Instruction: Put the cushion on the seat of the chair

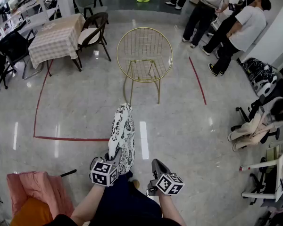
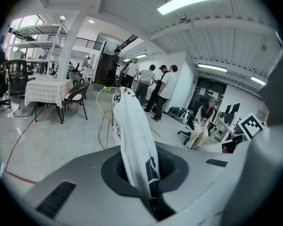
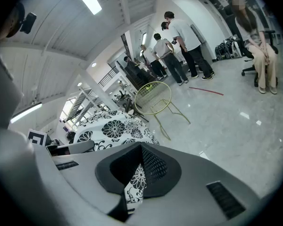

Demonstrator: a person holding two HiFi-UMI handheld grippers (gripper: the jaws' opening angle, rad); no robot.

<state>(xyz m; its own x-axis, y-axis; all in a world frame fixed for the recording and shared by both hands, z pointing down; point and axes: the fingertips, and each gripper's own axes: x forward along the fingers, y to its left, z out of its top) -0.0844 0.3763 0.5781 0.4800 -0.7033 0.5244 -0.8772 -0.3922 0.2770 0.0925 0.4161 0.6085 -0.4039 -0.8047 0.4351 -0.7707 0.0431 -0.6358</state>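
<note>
A black-and-white flowered cushion (image 1: pixel 123 134) hangs edge-on in front of me, above the floor. My left gripper (image 1: pixel 114 157) is shut on its lower edge, and in the left gripper view the cushion (image 2: pixel 132 140) rises straight out of the closed jaws of the left gripper (image 2: pixel 148 192). My right gripper (image 1: pixel 152 172) is shut on a corner of the cushion (image 3: pixel 111 128), whose fabric is pinched in the right gripper (image 3: pixel 134 188). The gold wire chair (image 1: pixel 144 55) stands ahead with nothing on its seat; the same chair (image 2: pixel 105 103) (image 3: pixel 153 98) shows in both gripper views.
A table with a checked cloth (image 1: pixel 55 39) and dark chairs (image 1: pixel 94 31) stand at the far left. Several people (image 1: pixel 228 22) are at the upper right. Red tape lines (image 1: pixel 70 138) mark the floor. A pink-draped seat (image 1: pixel 35 192) is at my left, office chairs (image 1: pixel 254 126) at the right.
</note>
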